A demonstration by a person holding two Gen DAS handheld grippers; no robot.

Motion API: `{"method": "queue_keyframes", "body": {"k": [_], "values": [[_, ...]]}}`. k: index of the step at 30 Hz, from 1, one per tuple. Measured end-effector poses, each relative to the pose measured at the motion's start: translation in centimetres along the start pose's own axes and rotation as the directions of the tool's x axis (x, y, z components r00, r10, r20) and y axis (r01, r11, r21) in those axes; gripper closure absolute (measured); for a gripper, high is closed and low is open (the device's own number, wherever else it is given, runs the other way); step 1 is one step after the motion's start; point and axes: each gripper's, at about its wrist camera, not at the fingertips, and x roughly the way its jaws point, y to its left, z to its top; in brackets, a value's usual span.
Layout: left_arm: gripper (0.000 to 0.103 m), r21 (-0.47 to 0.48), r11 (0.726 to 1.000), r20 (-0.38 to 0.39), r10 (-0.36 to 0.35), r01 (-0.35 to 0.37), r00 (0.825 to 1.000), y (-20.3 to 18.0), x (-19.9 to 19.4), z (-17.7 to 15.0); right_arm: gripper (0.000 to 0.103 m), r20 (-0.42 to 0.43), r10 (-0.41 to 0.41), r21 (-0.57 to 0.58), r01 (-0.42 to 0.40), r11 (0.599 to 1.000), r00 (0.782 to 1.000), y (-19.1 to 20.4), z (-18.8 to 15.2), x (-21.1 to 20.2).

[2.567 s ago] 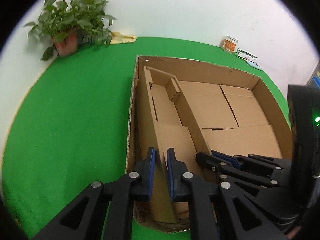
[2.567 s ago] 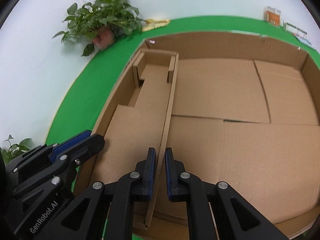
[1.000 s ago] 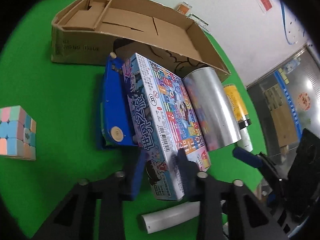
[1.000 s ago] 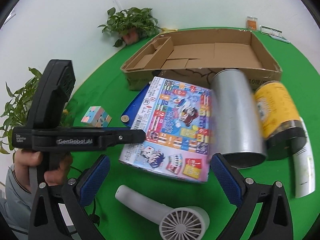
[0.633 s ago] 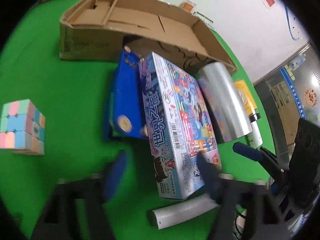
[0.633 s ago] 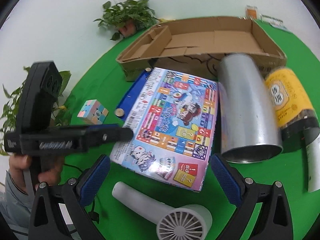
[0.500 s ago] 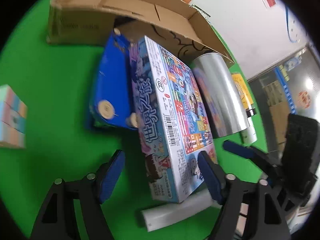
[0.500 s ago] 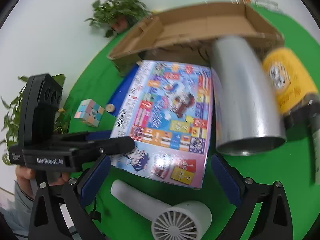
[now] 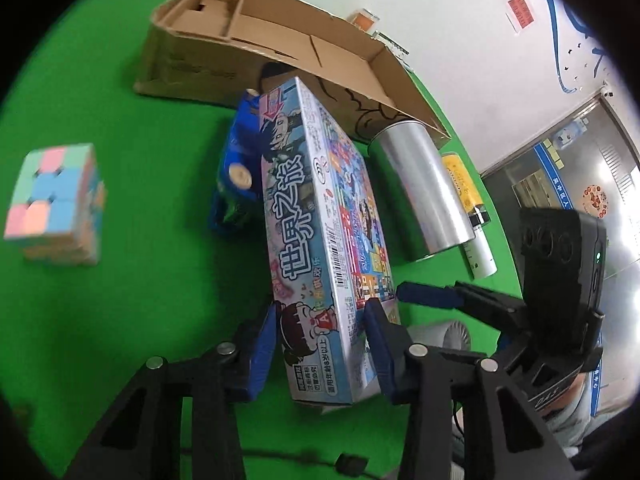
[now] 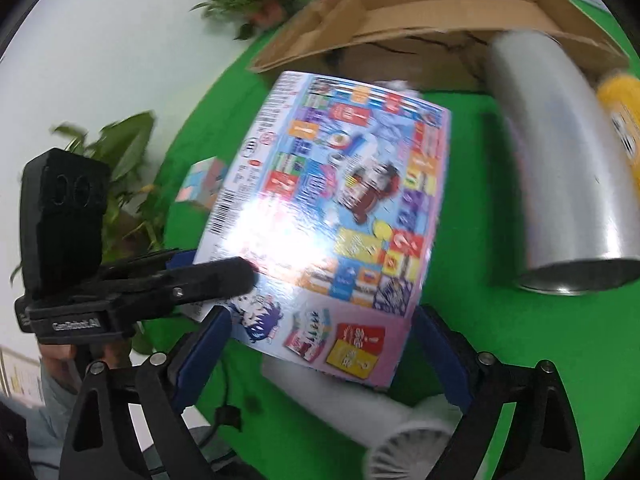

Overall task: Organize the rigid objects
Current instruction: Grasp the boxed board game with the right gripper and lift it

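The board-game box (image 9: 320,236) has been raised at its near end since half a second ago — it now tilts up off the green counter (image 9: 140,280), its far end resting by the blue case (image 9: 236,168) in front of the cardboard tray (image 9: 280,40). The left hand-held gripper (image 9: 320,344) has just been closing, and its pads are seen pressed on the box's two faces at the near corner. The right hand-held gripper (image 10: 320,356) has narrowed slightly around the box's width, though contact cannot be told through the blur. The lift toward the tray is judged to be starting. Both grippers are angled steeply downward, side by side.
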Motion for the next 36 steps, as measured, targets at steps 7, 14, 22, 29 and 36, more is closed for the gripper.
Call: {"method": "queue_keyframes", "body": {"k": [7,14,22,29,36], "values": [[0.052,-0.044,0.996,0.009,0.076,-0.076,0.997,1.3,0.1,-0.2,0.011,-0.077,-0.042,0.053,0.047,0.997,0.996,-1.3,1.0,2.1],[0.042,-0.019,0.996,0.024,0.092,-0.092,0.995,1.5,0.8,1.1,0.011,-0.069,-0.105,-0.005,0.105,0.994,0.992,-0.1,2.1,3.3],[0.038,-0.050,0.998,0.048,-0.027,0.030,0.998,1.3,1.9,1.1,0.017,0.037,-0.211,-0.042,0.212,0.976,0.977,0.8,2.6,2.2],[0.039,0.000,0.998,0.097,0.057,-0.057,0.994,-2.5,2.1,1.3,0.017,0.074,-0.182,-0.025,0.184,0.983,0.981,1.2,1.9,2.2],[0.039,0.064,0.992,0.201,0.091,-0.106,0.975,-5.1,-1.2,1.9,0.017,0.193,-0.166,-0.046,0.178,0.983,0.967,2.4,1.6,-2.1]]}}
